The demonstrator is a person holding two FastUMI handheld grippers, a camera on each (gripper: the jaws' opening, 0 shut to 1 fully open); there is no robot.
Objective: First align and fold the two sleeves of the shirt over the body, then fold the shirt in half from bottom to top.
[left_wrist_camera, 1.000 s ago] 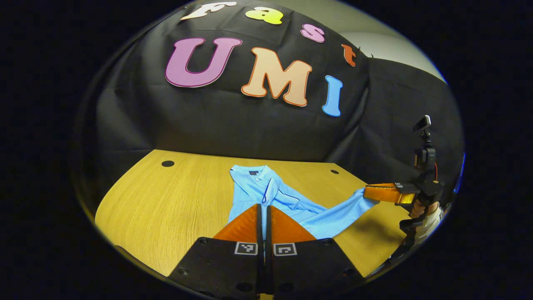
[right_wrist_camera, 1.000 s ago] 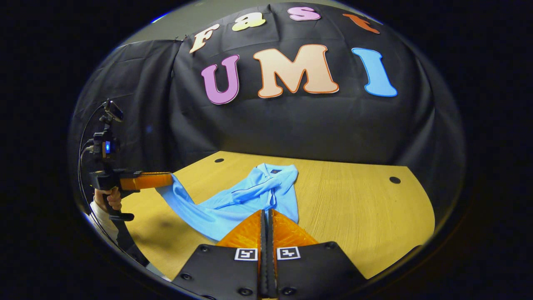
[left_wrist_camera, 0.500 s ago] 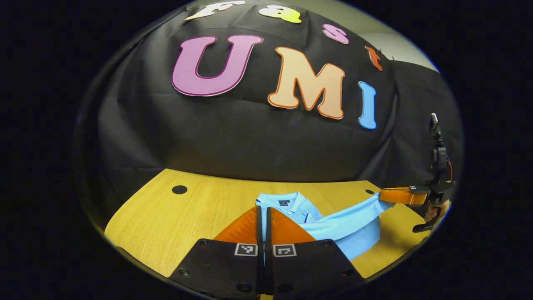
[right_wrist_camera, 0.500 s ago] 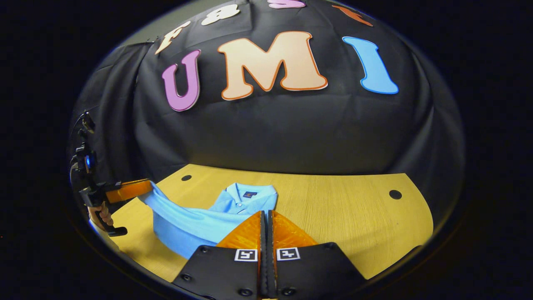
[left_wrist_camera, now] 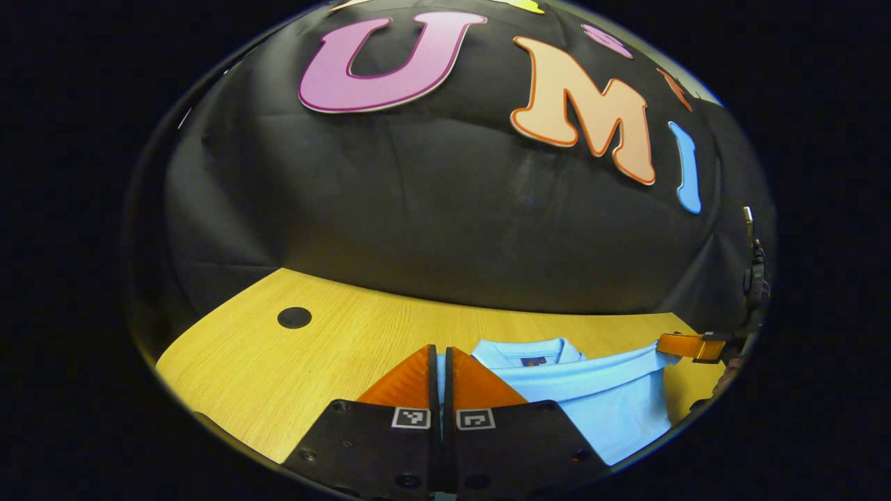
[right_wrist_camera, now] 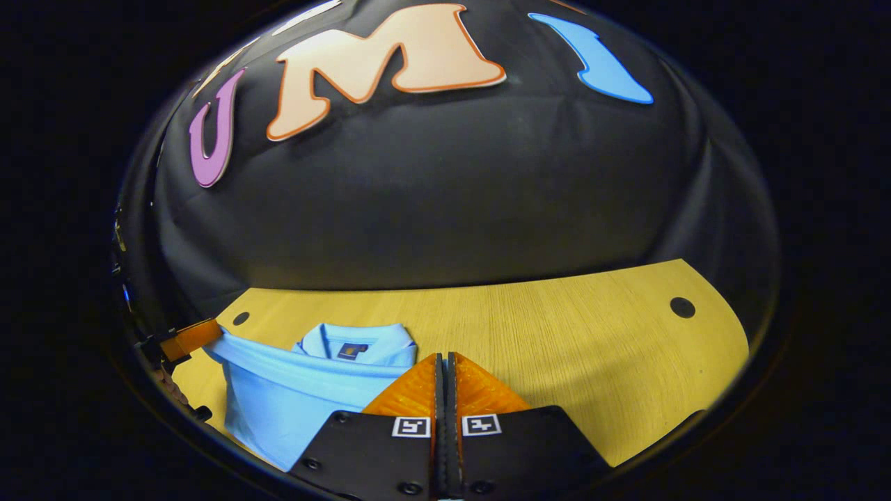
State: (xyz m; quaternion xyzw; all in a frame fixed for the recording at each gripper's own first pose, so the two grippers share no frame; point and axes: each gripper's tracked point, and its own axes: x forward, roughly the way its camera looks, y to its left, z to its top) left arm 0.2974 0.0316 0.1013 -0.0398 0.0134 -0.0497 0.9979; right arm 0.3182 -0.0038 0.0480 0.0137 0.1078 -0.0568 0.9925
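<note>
In the left gripper view, the left gripper (left_wrist_camera: 440,362) sits at the bottom centre of the frame with its two fingers drawn together, a thin strip of light blue cloth pinched in the narrow slit between them. In the right gripper view, the right gripper (right_wrist_camera: 443,369) stands the same way at the bottom centre, its fingers closed to a hairline gap over the edge of the same cloth.

That cloth is the shirt (left_wrist_camera: 598,393), light blue, whose bottom hem is lifted and stretched between the two grippers. In the left gripper view the hem runs from the fingers toward the right edge of the frame, where the right gripper shows small and far off, gripping the other corner. In the right gripper view the hem runs the opposite way, to the left edge of the frame, where the left gripper appears with the corner in its tips.

Just beyond the taut hem lies the collar (right_wrist_camera: 356,342), flat on the table with a small dark tag inside it. The wooden table (right_wrist_camera: 578,348) spreads to the right, with a dark round hole (right_wrist_camera: 682,307) near its far corner
</note>
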